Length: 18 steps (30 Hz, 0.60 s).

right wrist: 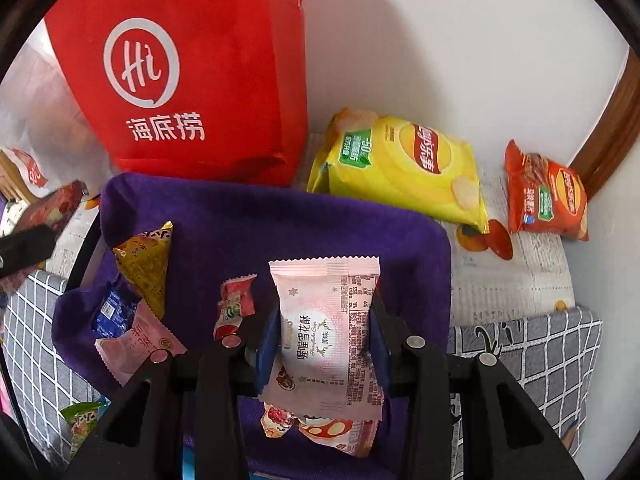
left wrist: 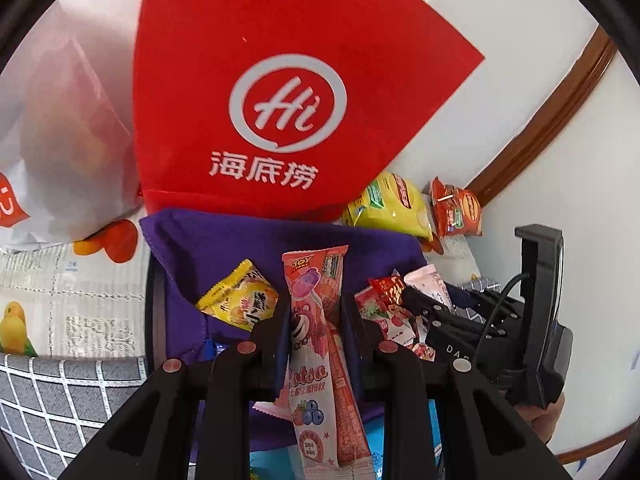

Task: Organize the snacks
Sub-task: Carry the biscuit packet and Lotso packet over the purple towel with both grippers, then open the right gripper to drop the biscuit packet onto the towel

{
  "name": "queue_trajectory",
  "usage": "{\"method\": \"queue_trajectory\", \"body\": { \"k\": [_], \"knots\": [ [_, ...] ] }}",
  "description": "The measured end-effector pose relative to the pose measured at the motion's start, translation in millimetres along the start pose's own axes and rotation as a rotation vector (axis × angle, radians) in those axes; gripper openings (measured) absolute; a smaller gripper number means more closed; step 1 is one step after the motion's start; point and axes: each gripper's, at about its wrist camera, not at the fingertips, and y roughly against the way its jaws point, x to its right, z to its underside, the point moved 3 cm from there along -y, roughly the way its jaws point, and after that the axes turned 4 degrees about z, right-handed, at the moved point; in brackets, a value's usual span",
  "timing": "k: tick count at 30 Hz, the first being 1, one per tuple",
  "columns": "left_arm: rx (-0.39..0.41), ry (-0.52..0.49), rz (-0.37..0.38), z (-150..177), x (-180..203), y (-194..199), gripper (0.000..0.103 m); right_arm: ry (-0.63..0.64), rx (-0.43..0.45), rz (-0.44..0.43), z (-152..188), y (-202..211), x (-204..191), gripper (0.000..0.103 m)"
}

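Note:
My left gripper (left wrist: 316, 320) is shut on a long pink lollipop packet (left wrist: 320, 344), which stands upright between its pads over the purple felt basket (left wrist: 240, 248). A yellow snack packet (left wrist: 240, 300) and several small red candies (left wrist: 384, 308) lie inside the basket. My right gripper (right wrist: 325, 328) is shut on a pale pink square pastry packet (right wrist: 326, 332), held above the same purple basket (right wrist: 280, 224). Below it lie a gold triangular packet (right wrist: 146, 264), a blue packet (right wrist: 114, 312), a pink packet (right wrist: 138, 344) and a small red candy (right wrist: 234, 304). The right gripper's body (left wrist: 480, 332) shows at the right of the left wrist view.
A red bag with a white logo (right wrist: 180, 80) stands behind the basket against the white wall. A yellow chip bag (right wrist: 404, 168) and an orange chip bag (right wrist: 548, 196) lie to the right on a printed cloth (right wrist: 516, 276). A grey checked cushion (right wrist: 532, 344) borders the basket.

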Motion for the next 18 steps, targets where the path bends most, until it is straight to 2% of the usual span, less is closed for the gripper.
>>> {"method": "queue_trajectory", "body": {
  "k": [3, 11, 18],
  "knots": [
    [-0.018, 0.005, 0.012, 1.7, 1.2, -4.4, 0.023, -0.002, 0.002, -0.002, -0.5, 1.1, 0.9, 0.039],
    [-0.057, 0.02, 0.0, 3.9, -1.4, -18.2, 0.023, -0.004, 0.016, 0.009, -0.7, 7.8, 5.4, 0.049],
    [-0.09, 0.02, -0.011, 6.1, -1.1, -30.4, 0.023, -0.027, 0.046, -0.002, -2.6, 20.3, 10.9, 0.049]
  ]
}}
